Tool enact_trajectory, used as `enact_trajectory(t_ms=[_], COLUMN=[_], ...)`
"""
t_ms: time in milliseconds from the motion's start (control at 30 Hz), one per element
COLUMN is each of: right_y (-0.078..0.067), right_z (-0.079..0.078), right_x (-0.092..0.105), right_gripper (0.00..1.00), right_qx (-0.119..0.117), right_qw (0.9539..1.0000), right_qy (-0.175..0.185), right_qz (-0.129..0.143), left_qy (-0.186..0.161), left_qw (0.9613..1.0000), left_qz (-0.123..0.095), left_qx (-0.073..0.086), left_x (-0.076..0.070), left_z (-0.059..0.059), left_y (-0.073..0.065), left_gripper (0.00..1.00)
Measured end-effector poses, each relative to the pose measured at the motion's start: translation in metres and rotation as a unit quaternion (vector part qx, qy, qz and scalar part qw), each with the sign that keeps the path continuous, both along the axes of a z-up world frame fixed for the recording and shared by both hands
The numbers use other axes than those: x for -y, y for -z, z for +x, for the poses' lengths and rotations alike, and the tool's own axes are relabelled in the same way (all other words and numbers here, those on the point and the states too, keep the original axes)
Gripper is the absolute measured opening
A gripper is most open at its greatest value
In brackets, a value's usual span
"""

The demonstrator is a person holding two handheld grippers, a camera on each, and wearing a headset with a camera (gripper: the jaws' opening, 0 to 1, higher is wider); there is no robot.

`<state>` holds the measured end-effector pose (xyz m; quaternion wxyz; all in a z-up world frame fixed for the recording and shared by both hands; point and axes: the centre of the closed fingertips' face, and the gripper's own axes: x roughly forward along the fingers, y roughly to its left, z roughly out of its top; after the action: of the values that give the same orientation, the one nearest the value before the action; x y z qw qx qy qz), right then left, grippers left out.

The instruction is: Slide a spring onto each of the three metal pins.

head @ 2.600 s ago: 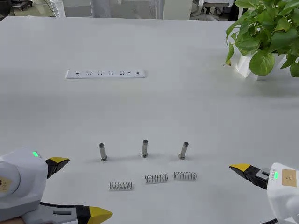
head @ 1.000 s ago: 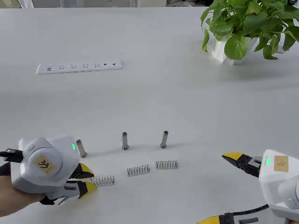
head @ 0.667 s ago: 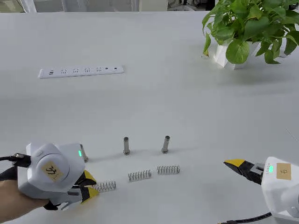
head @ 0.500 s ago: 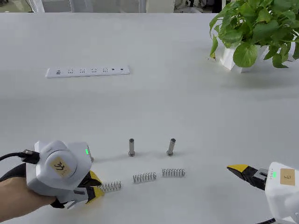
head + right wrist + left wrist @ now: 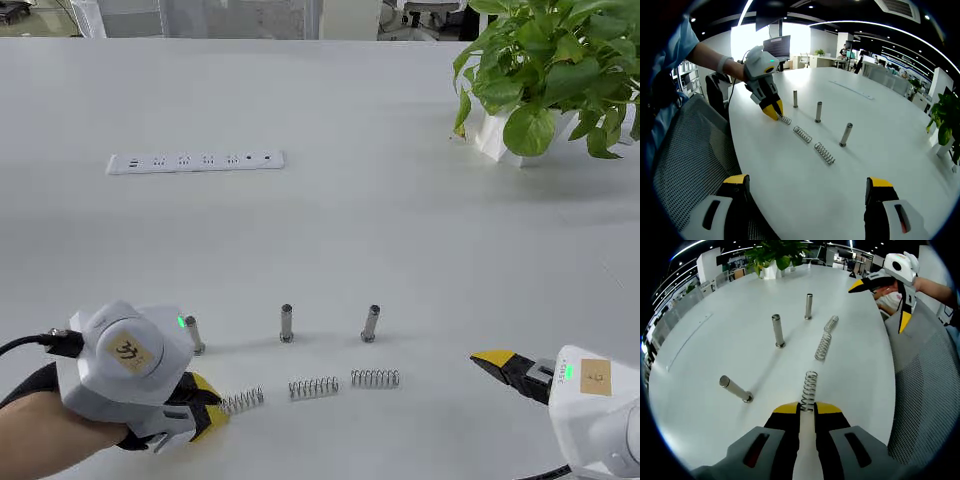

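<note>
Jaws of the left gripper [image 5: 807,407] are pressed together on the near end of the left spring [image 5: 809,386], which lies flat on the desk [image 5: 400,200] and points away from the tips. The person's left hand [image 5: 45,430] comes in from the lower left, wrapped round the gripper body, holding it low with its tips at the desk surface. Just behind the gripper stands the left pin [image 5: 193,335], partly hidden by it in the head view. Further right, the middle spring [image 5: 314,386] and right spring [image 5: 375,378] lie flat and apart, in front of the upright middle pin [image 5: 286,323] and right pin [image 5: 370,323]. At the lower right the right gripper [image 5: 807,182] hangs well apart from the springs, pointed toward them, jaws spread wide.
</note>
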<state>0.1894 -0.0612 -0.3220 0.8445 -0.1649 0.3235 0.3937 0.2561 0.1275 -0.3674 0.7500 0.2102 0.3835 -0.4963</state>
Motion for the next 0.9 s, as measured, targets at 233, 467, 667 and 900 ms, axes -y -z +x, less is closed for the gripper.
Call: enact_trajectory(t_ms=[233,467,667,900], right_y=[0.001,0.0,-0.004,-0.007], right_z=[-0.002,-0.001,0.003,0.005], right_x=[0.001,-0.001,-0.008,-0.019], right_gripper=[0.96,0.96,0.96,0.96], right_qx=[-0.003,-0.003,0.0,0.003], right_qw=[1.0,0.9999,0.9997,0.9986], right_qy=[0.002,-0.01,-0.023,-0.052], right_qz=[0.0,-0.004,-0.004,-0.01], left_qy=[-0.039,-0.067,-0.098,-0.11], left_qw=[0.9986,0.9955,0.9894,0.9838], left_qz=[-0.032,-0.066,-0.107,-0.137], left_qx=[-0.016,-0.008,0.012,0.037], left_x=[0.004,0.01,0.015,0.022], left_z=[-0.001,0.0,-0.002,-0.006], left_y=[-0.001,-0.013,-0.035,-0.053], left_gripper=[0.07,0.07,0.07,0.07])
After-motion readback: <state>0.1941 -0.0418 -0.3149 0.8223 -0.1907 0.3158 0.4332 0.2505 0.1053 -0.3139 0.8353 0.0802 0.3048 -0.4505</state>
